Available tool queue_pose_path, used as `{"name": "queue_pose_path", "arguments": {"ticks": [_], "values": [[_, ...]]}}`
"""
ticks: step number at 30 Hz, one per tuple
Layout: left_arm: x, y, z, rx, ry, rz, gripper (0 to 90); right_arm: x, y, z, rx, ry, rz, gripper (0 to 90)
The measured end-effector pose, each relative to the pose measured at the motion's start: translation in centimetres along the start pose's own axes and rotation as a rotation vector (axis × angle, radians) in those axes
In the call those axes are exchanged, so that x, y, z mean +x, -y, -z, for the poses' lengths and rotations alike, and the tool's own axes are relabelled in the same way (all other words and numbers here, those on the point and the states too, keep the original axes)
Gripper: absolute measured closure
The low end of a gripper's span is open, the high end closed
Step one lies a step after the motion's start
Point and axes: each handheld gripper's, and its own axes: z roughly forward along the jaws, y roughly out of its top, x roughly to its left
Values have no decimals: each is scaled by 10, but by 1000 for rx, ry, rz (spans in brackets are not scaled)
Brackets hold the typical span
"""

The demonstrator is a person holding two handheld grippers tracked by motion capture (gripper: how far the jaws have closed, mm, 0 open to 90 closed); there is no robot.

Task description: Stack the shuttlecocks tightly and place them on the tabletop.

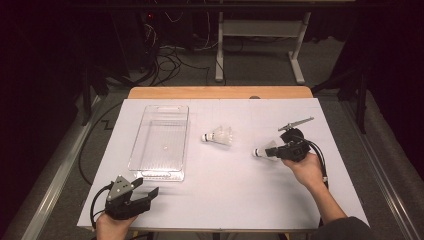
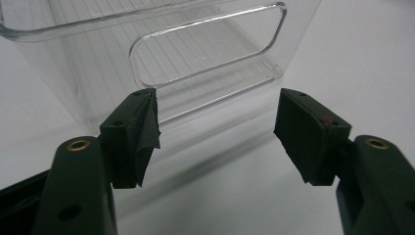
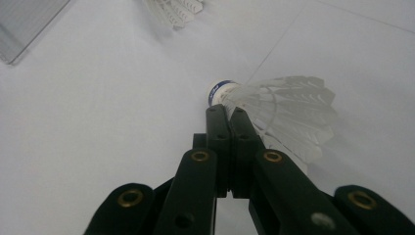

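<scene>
In the right tongs (image 3: pixel 228 113), one shuttlecock's (image 3: pixel 288 110) feathers.

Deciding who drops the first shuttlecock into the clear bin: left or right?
Right, probably. The right hand-held gripper is shut at the near shuttlecock, seemingly pinching it. The left hand-held gripper stands open by the clear bin.

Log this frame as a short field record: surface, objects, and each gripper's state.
surface: white table
bin: clear plastic bin, left of centre, looks empty
shuttlecock 1: free shuttlecock, lying on the table right of the bin
shuttlecock 2: held shuttlecock, at the right gripper's tips
left gripper: open, jaws wide apart, facing the bin's handle end, touching nothing
right gripper: jaws closed beside the held shuttlecock; grip on feathers likely, not certain
</scene>
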Motion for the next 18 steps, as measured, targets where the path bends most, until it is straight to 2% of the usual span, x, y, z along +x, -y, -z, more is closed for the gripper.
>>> {"name": "queue_pose_path", "arguments": {"ticks": [18], "values": [[0,-1,0,-7,1,-1,342,5,-6,3,-46,-1,4,900]]}}
